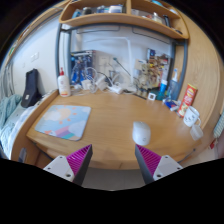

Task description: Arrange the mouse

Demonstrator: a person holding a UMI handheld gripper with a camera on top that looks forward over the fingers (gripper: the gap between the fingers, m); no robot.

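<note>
While clutter lines its far edge beneath a wall shelf (120,12), the wooden table (105,130) fills most of the view. A pale patterned mouse pad (63,122) lies on it, ahead of the left finger. The white mouse (141,133) sits well apart from it, just beyond the right finger. The tongs (110,163) stand apart, holding nothing.

You have a single view, from the wide-angle camera mounted on the tool (112,163). It looks forward along the two fingers (72,163) and slightly downward from above the near edge of the tabletop (105,125). The far wall and the shelf (122,17) above it lie well beyond. No second view overlaps this one.
</note>
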